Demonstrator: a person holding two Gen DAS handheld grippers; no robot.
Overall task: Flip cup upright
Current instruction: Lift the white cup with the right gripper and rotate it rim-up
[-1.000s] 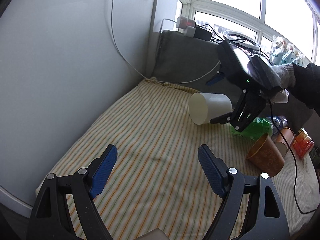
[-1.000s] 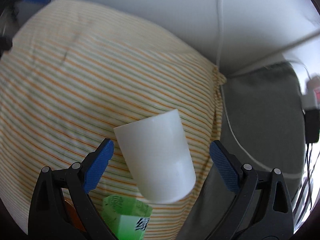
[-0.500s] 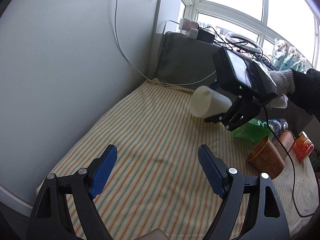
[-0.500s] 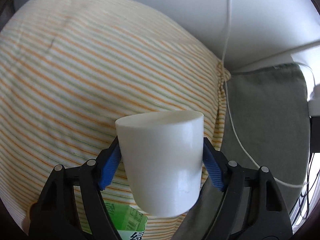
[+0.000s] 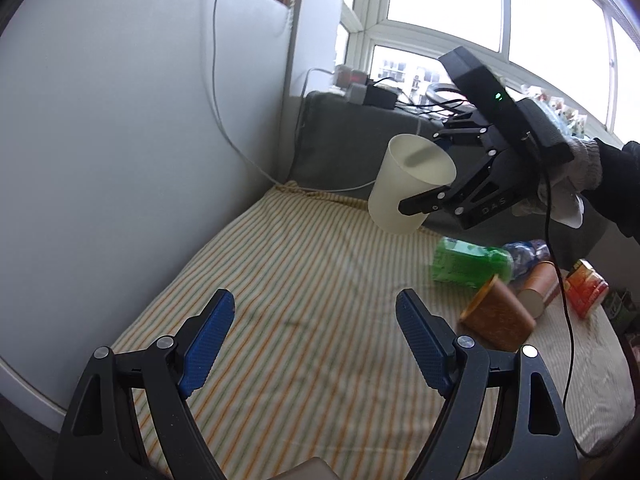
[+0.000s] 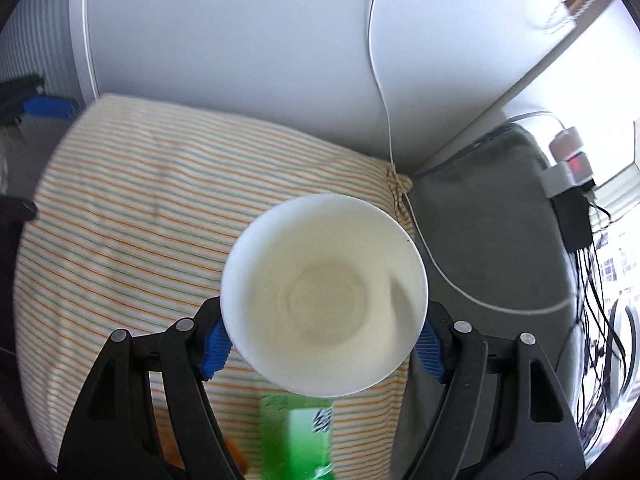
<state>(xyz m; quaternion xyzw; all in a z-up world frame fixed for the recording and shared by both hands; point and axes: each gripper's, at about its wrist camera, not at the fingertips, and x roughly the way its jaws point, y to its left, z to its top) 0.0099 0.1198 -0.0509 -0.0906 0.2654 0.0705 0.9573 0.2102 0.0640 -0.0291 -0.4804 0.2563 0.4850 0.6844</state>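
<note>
A white plastic cup (image 5: 408,184) is held in the air above the striped cloth (image 5: 304,300), nearly upright with its mouth up. My right gripper (image 5: 430,176) is shut on the cup's sides. In the right wrist view I look down into the cup (image 6: 324,300), and the blue pads (image 6: 216,344) press its wall on both sides. My left gripper (image 5: 316,340) is open and empty, low over the near part of the cloth.
A green bottle (image 5: 468,264), a brown cup (image 5: 498,318) on its side, a cardboard tube (image 5: 538,292) and a red can (image 5: 588,288) lie at the right. A grey cushion (image 5: 344,144) and a white cable (image 5: 228,120) are behind. A white wall (image 5: 120,140) stands left.
My right gripper closed on the lying cup, lifted it off the cloth and turned it from mouth sideways to mouth up. The left gripper stayed open and still.
</note>
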